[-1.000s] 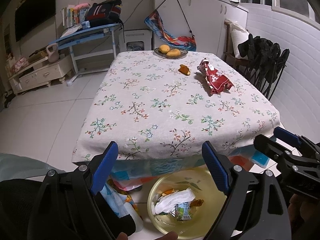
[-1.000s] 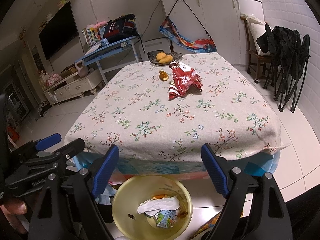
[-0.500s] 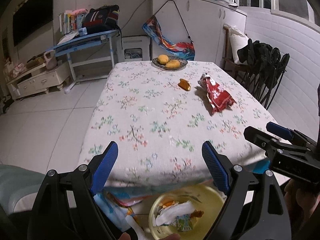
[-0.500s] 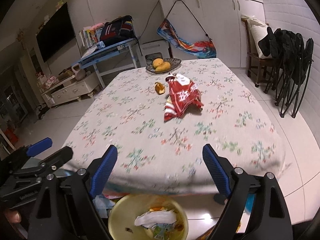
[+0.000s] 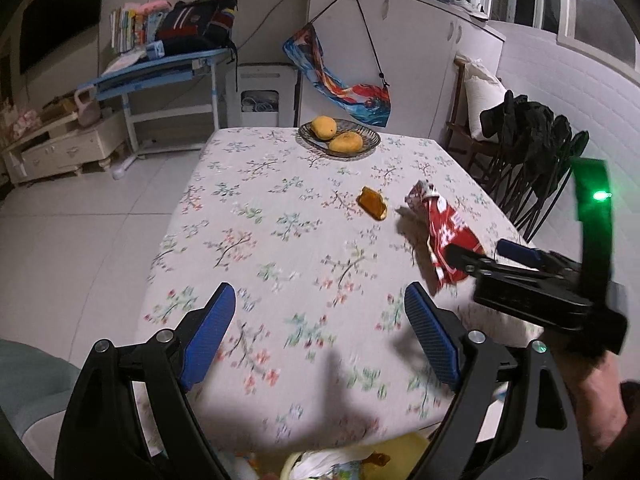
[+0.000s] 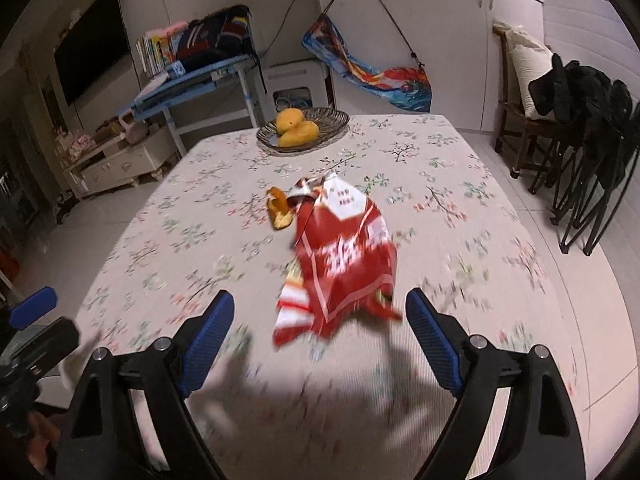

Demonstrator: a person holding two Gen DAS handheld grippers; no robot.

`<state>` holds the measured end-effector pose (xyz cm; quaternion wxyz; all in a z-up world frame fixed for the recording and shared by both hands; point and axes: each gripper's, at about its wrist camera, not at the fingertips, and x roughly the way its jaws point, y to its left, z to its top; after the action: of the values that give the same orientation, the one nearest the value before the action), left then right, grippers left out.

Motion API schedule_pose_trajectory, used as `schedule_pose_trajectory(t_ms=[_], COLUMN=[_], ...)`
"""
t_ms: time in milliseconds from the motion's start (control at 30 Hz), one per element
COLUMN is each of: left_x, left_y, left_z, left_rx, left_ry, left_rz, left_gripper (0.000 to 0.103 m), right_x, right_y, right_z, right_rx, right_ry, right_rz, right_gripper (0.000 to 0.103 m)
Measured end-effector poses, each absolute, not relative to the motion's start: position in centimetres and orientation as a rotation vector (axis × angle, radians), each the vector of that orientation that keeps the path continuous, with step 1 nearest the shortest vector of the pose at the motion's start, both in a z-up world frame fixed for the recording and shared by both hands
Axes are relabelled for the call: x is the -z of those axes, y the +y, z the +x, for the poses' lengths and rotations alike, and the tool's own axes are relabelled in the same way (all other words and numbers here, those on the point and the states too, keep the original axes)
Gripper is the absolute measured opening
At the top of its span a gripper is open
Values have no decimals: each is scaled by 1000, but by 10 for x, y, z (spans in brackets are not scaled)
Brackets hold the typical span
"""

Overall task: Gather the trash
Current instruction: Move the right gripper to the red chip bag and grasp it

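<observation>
Right gripper (image 6: 320, 334) and left gripper (image 5: 320, 336) both stood spread wide, holding nothing. The red snack bag (image 6: 344, 258) lay on the floral tablecloth (image 6: 420, 168) just beyond the right fingertips; its white lettering was blurred, unreadable.

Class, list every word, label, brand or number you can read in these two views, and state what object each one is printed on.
Red snack bag: large white characters on the red front, blurred, not readable.
Same bag, white panel near its top: small red print, too small to read.
Books on the blue desk: spines too small to read.
Nothing else carries legible text.
</observation>
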<state>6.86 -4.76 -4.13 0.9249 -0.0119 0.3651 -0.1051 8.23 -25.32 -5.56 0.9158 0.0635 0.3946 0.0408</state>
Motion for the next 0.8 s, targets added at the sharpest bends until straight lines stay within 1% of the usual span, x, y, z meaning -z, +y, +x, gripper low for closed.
schedule_pose_trajectory(t_ms=[333, 367, 400, 433, 567, 800], left_x=[51, 52, 54, 56, 64, 79], left_y=[-73, -75, -79, -81, -89, -118], left_z=[131, 136, 143, 149, 175, 215], left_rx=[226, 225, 224, 222, 204, 186], left_ry=[788, 792, 798, 805, 840, 901], left_rz=[-44, -42, -40, -41, -64, -106], left_gripper=[84, 84, 84, 84, 84, 84], right_x=[75, 76, 78, 79, 73, 73], right_y=[-270, -271, -275, -278, -286, -302], right_z=[125, 124, 124, 124, 117, 111], right_rx=[-78, -88, -105, -117, -133, -140], right_ry=[918, 925, 941, 942, 936, 922], right_rz=[135, 139, 163, 181, 187, 248], right_gripper=[84, 77, 67, 67, 60, 59])
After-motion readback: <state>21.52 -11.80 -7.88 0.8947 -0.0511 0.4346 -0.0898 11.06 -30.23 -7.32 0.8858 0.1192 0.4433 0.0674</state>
